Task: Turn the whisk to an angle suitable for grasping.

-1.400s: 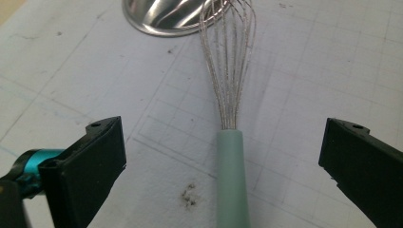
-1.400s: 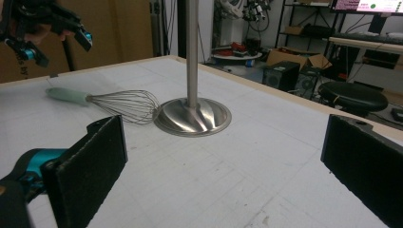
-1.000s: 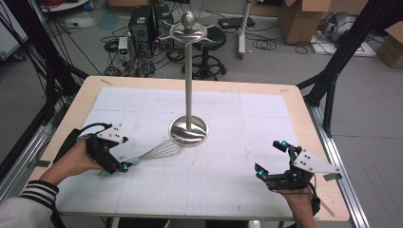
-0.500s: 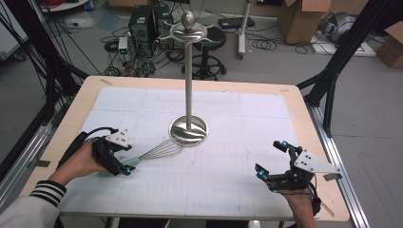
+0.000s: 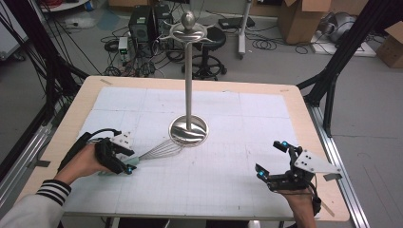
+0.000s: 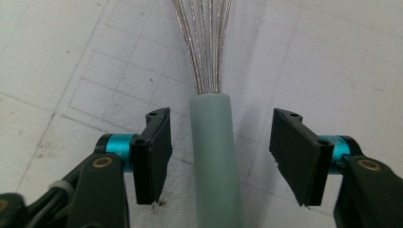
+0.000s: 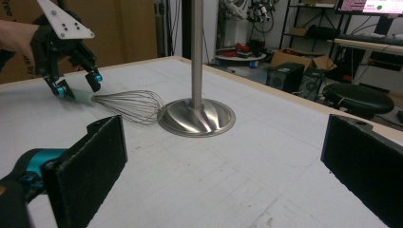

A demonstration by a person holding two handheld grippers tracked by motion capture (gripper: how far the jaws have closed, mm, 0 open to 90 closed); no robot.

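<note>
A wire whisk with a pale green handle lies flat on the white gridded mat, its wire loops touching the round base of a tall steel stand. My left gripper is open, and its jaws straddle the handle with a gap on each side. My right gripper is open near the front right of the table, nothing between its jaws. In the right gripper view the whisk rests against the stand's base, with the left gripper over the handle end.
The stand's pole rises from mid-table to a hooked top with a knob. The mat covers most of the wooden tabletop. Black frame posts, cables, boxes and a stool stand beyond the table's far edge.
My left gripper has slid a little to the right along the table, onto the whisk's handle. The right gripper, the whisk and the stand have stayed put.
</note>
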